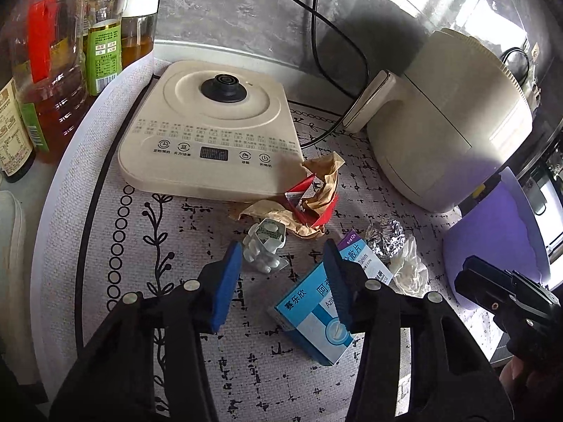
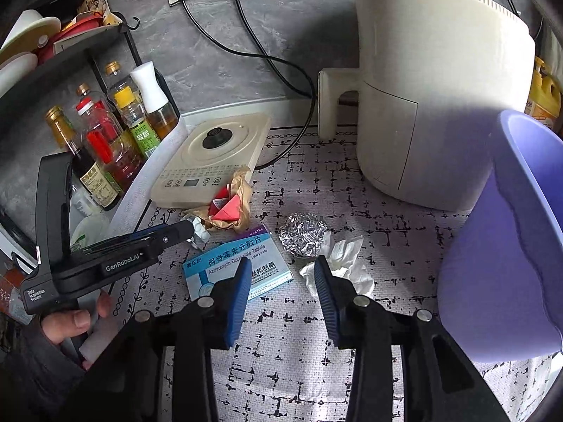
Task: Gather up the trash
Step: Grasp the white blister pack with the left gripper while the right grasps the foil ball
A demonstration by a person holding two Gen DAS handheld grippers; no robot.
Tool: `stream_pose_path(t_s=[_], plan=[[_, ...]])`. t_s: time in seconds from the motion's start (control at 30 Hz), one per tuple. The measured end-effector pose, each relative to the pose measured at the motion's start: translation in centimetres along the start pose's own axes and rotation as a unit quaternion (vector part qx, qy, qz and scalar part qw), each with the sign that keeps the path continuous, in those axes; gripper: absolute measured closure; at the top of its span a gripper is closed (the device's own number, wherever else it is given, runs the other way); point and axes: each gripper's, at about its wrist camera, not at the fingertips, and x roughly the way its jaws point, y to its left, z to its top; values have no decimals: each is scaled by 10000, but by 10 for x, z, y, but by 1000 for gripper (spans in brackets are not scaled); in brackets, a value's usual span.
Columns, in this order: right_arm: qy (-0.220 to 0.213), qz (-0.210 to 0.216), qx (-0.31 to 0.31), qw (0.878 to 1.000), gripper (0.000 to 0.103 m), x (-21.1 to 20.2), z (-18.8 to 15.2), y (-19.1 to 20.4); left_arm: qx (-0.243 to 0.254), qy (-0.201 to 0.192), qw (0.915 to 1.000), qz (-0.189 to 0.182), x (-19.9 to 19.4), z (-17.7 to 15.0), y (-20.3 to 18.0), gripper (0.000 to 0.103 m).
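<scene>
Both claws gape, left claw (image 1: 283, 274) over a blue-white medicine box (image 1: 316, 320), empty.

- Back of the mat (image 2: 352, 369) is walled off by the air fryer (image 2: 440, 105) and the cooker base (image 2: 211, 154), with cords (image 2: 267, 56) draped in the gap between them.
- Left side is blocked by bottles (image 2: 116, 133) under a rack (image 2: 70, 56).
- Right edge is taken up by a purple bin (image 2: 510, 246).
- Trash is bunched mid-mat: box (image 2: 225, 263), foil (image 2: 304, 234), tissue (image 2: 348, 256), wrappers (image 2: 232, 204).
- Bare mat is left near the front edge.
</scene>
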Motion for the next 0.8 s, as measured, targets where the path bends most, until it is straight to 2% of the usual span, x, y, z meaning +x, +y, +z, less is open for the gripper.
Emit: stream_pose_path(t_s=[0.07,0.17,0.23,0.3,0.33,0.73,0.77,0.8], plan=[[52,-44,-64,10000,64,9,6,-1,7,12,10000,-1,6,0,1,61],[93,-65,-135,9998,56,21,14,-3,-35,93,10000,-3,14,0,2,79],[126,-91,-219,9996,51,29,19,-4,2,42,10000,48,12,0,1,80],[174,-110,-291,9994,50,38,24,-5,51,8,10000,66,9,-1,0,97],[198,-109,-317,9992,50,43,26,-5,49,-5,10000,84,7,-1,1,100],[481,-117,-529,9974,49,87,37,-13,-320,-213,9986,364,-12,-3,19,99],[511,-99,-554,9971,50,90,37,-13,-355,-201,9984,384,-11,-3,21,93],[550,-88,-582,9967,50,93,37,-12,-392,-169,9984,379,-9,-2,22,75]])
